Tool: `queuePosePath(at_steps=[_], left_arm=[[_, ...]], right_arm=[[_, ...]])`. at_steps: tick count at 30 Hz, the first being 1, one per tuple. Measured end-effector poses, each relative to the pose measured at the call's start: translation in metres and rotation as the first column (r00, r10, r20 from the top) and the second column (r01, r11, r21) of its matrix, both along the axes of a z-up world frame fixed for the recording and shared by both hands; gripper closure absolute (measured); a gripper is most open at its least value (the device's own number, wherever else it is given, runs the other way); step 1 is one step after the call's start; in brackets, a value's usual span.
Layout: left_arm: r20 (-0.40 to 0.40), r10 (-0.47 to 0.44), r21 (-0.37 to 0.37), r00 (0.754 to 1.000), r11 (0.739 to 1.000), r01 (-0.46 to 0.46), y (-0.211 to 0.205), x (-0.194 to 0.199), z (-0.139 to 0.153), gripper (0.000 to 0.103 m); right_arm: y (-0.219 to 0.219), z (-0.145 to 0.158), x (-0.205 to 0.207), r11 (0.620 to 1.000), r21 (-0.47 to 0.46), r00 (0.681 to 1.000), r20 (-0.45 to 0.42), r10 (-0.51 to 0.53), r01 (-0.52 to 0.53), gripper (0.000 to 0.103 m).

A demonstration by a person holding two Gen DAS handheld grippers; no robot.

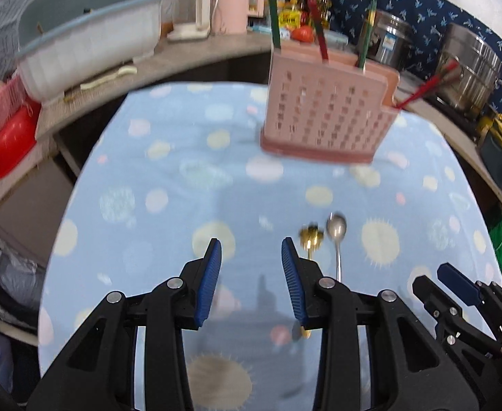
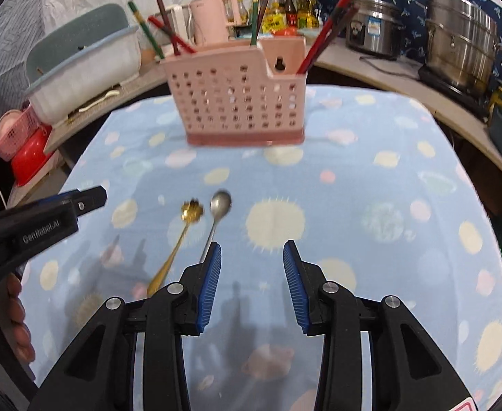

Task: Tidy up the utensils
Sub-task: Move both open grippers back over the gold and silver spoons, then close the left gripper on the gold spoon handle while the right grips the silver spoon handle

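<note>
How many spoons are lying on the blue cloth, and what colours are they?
Gold spoon: 1
Silver spoon: 1
Total: 2 spoons, side by side on the cloth, in front of the pink holder.

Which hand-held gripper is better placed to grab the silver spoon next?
Probably the right hand-held gripper: it is open and the silver spoon handle ends at its left finger. The gold spoon lies between the left hand-held gripper and the silver spoon.

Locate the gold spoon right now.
The gold spoon lies flat on the blue dotted cloth, just left of the silver spoon in the right wrist view, nearer the camera than the pink caddy.
</note>
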State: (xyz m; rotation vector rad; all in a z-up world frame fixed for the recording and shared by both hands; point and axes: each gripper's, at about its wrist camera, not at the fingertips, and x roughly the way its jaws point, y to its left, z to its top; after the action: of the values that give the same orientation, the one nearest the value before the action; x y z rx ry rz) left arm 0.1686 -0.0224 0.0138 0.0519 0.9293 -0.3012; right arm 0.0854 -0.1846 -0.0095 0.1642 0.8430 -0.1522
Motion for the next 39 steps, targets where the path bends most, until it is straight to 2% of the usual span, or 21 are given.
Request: queuePosePath(at_steps=[4, 10, 14, 19, 25, 33, 35, 39], left_arm=[[-0.086, -0.031, -0.028, 0.996, 0.999, 0.029, -0.003, -0.017, -0.028, 0.069], [-0.158, -0.068, -0.056, 0.985, 0.997, 0.060, -0.017, -0.027, -0.054, 0.071], [-0.187, -0.080, -0.076, 0.979, 0.995, 0.066, -0.020, -0.024, -0.061, 0.082], [-0.206, -0.084, -0.109, 0.975, 0.992, 0.062, -0.018, -0.020, -0.066, 0.089], [-0.233, -0.100, -0.169, 0.967, 0.984, 0.061, -0.014, -0.016, -0.065, 0.089], [-0.238, -0.133, -0.162, 0.962, 0.982, 0.096, -0.026, -0.019, -0.066, 0.089], [-0.230, -0.136, -0.148, 0.964, 0.984, 0.103, -0.027, -0.019, -0.067, 0.093], [-0.230, -0.146, -0.166, 0.962, 0.980, 0.109, -0.026, -0.018, -0.066, 0.093]], right_arm=[[0.003, -0.019, -0.009, 1.000, 0.011, 0.999, -0.036, -0.001, 0.002, 0.066], [-0.001, -0.032, -0.018, 0.999, 0.033, 0.998, -0.063, -0.015, 0.017, 0.066], [0.000, -0.034, -0.018, 0.999, 0.040, 0.998, -0.069, -0.007, 0.009, 0.066], [0.008, -0.037, -0.014, 0.999, 0.048, 0.997, -0.073, 0.015, -0.011, 0.066], [0.011, -0.039, -0.009, 0.999, 0.050, 0.997, -0.076, 0.023, -0.019, 0.066], [0.006, -0.038, -0.009, 0.998, 0.056, 0.997, -0.076, 0.009, -0.005, 0.066], [0.006, -0.038, -0.009, 0.998, 0.058, 0.997, -0.076, 0.013, -0.008, 0.066], [0.009, -0.039, -0.007, 0.998, 0.057, 0.997, -0.078, 0.023, -0.019, 0.066]])
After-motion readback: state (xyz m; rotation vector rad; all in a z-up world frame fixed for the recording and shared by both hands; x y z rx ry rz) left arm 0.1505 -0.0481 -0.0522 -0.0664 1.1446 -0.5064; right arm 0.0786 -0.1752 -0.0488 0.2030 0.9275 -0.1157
